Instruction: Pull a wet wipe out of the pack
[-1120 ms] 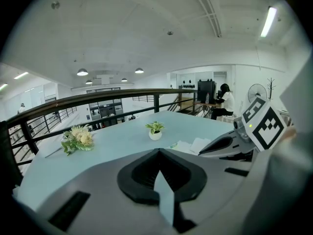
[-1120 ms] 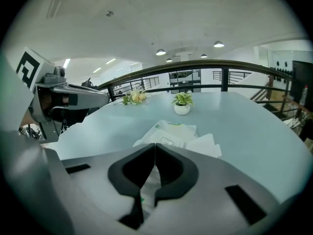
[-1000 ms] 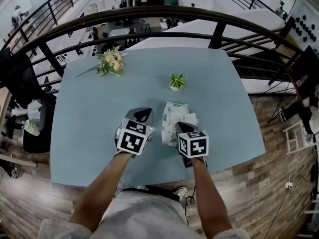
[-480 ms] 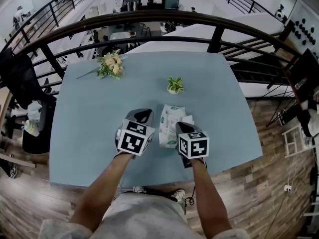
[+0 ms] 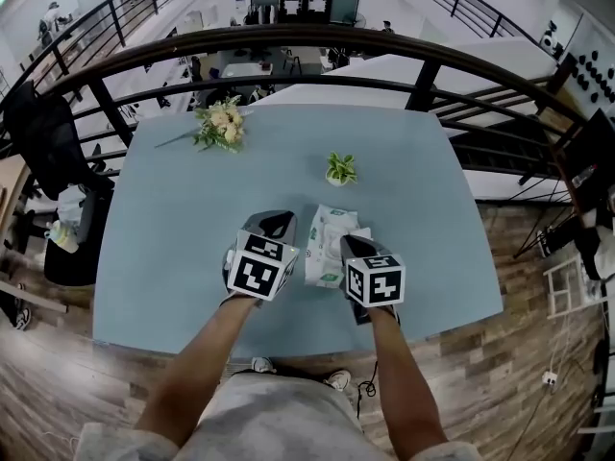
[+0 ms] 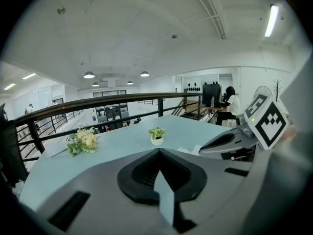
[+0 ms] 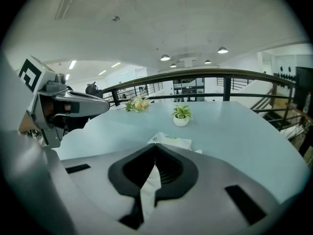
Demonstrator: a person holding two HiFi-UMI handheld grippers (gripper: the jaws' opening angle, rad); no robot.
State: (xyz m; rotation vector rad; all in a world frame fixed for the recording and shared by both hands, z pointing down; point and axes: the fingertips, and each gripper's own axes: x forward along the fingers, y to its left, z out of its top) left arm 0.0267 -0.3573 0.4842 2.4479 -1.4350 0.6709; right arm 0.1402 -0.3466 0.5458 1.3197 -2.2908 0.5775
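Head view from the near edge of a blue tabletop [image 5: 163, 257], with a railing [image 5: 288, 35] beyond its far edge. The pack [image 5: 325, 250] lies flat a little right of the middle, nearer the near edge than the far one. The left gripper [image 5: 273, 221] is just left of the pack and points toward the far edge. Its jaws are pressed together with nothing between them, and only a pale sliver of tabletop colour shows in the slit behind the tips. Whether this gripper touches the pack cannot be told. The right gripper [image 5: 353, 242] is over the right near part of the pack and also points toward the far edge. Its jaws are closed on a wipe [image 7: 149, 189], whose creased white fold fills the slit between them. In the head view a white tuft stands up from the pack right at this gripper's tips. The two grippers are side by side with the pack's left half showing between them, and each appears at the edge of the other's view. A small potted plant [image 5: 340, 169] stands beyond the pack, well apart from it, toward the far edge. A bouquet [image 5: 221, 123] lies near the far left corner.
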